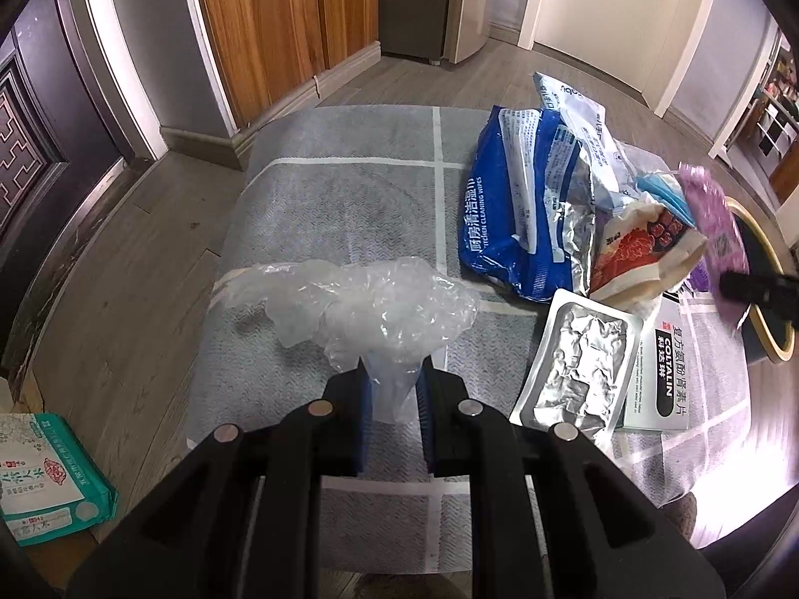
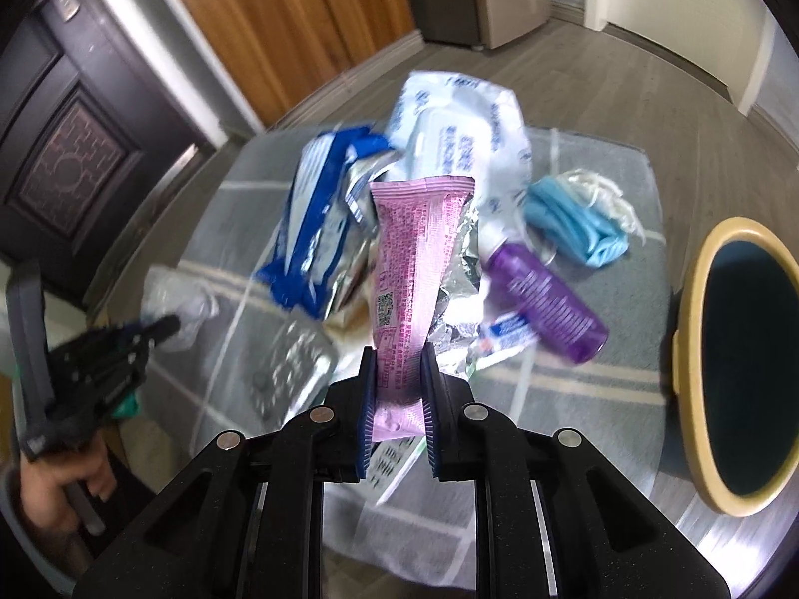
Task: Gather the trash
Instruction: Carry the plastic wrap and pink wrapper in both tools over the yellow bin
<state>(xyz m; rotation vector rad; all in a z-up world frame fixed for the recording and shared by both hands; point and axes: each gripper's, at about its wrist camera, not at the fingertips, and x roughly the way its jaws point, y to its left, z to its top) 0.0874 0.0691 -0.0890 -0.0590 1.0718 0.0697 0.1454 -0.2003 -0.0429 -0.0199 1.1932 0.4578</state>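
My left gripper [image 1: 394,364] is shut on the neck of a crumpled clear plastic bag [image 1: 379,299], which spreads out over the grey mat [image 1: 349,184]. My right gripper [image 2: 398,349] is shut on the lower end of a pink wrapper [image 2: 414,249], held up above the trash pile. The pink wrapper [image 1: 714,214] shows blurred at the right of the left wrist view. To the right stands a dark bin with a yellow rim [image 2: 699,349]. The left gripper [image 2: 165,324], with a hand on its handle, appears at the left of the right wrist view.
On the mat lie a blue wipes pack [image 1: 519,199], a silver foil tray [image 1: 579,359], a Coltalin box [image 1: 659,374], a red-and-white pouch [image 1: 644,244], a blue mask [image 2: 574,224] and a purple bottle [image 2: 544,299]. A green tissue pack [image 1: 45,479] lies on the floor.
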